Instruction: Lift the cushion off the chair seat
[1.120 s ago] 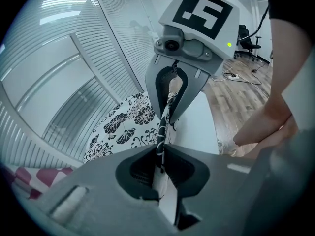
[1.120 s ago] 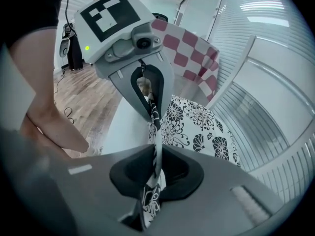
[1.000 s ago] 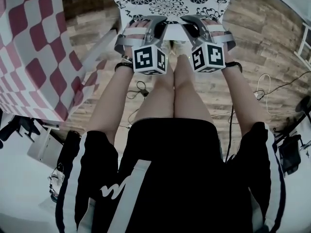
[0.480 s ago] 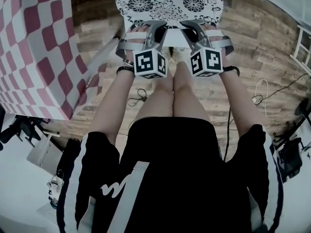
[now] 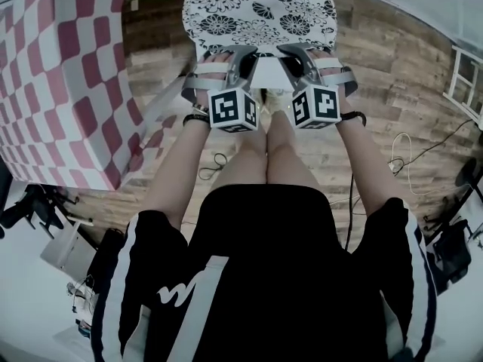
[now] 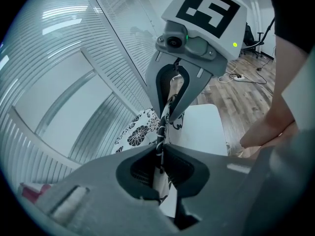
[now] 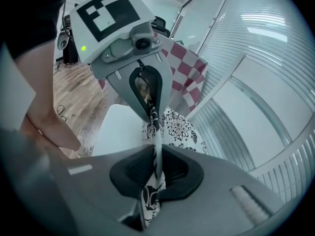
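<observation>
The cushion [image 5: 260,10] is white with black flowers and lies at the top of the head view. Both grippers hold its near edge, side by side. My left gripper [image 5: 240,54] is shut on the edge at the left, my right gripper [image 5: 291,54] at the right. In the left gripper view the fabric [image 6: 140,132] runs taut from my jaws across to the right gripper [image 6: 170,107], above the white chair seat [image 6: 202,129]. The right gripper view shows the same edge [image 7: 156,146] pinched, the left gripper [image 7: 147,102] opposite and the seat [image 7: 120,129] beneath.
A red-and-white checkered cloth [image 5: 60,81] hangs close at the left. The floor is wood planks [image 5: 392,74] with cables [image 5: 407,145] at the right. The person's legs [image 5: 268,157] stand right below the grippers. A white frame [image 5: 464,81] is at the right edge.
Both grippers have risen together with the cushion's near edge. More of the cushion's patterned face now shows at the top of the head view.
</observation>
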